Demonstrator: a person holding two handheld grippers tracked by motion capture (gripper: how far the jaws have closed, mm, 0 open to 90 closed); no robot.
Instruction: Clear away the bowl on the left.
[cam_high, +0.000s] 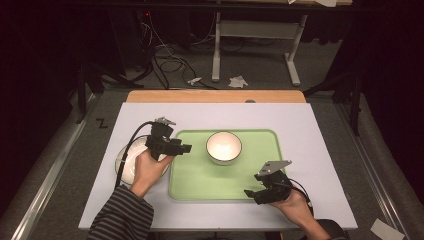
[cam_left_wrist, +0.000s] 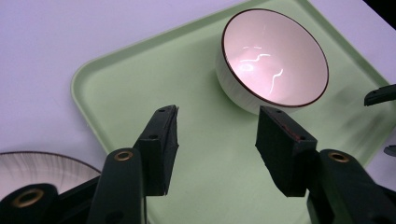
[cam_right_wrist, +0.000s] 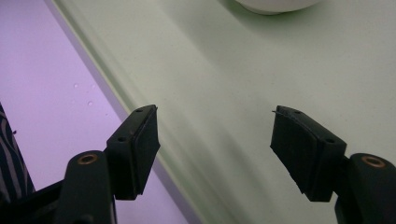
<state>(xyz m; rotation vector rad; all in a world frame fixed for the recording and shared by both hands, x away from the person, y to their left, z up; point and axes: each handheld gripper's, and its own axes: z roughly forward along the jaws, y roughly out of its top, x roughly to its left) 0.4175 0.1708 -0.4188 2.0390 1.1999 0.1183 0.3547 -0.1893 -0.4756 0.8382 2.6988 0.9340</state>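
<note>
A small white bowl (cam_high: 224, 147) with a thin dark rim stands upright and empty near the middle of a pale green tray (cam_high: 190, 185) on the white tabletop (cam_high: 320, 150). It looks like glazed ceramic: rigid, fairly light, slick and breakable, so the rim wall is probably the best place to pinch (one pad inside, one outside). The left tongs (cam_high: 186, 148) hover open and empty just to the bowl's left, pointing toward it, above a second white dish (cam_high: 129, 159) beside the tray. The right tongs (cam_high: 251, 194), also open and empty, sit over the tray's near right corner, apart from the bowl.
</note>
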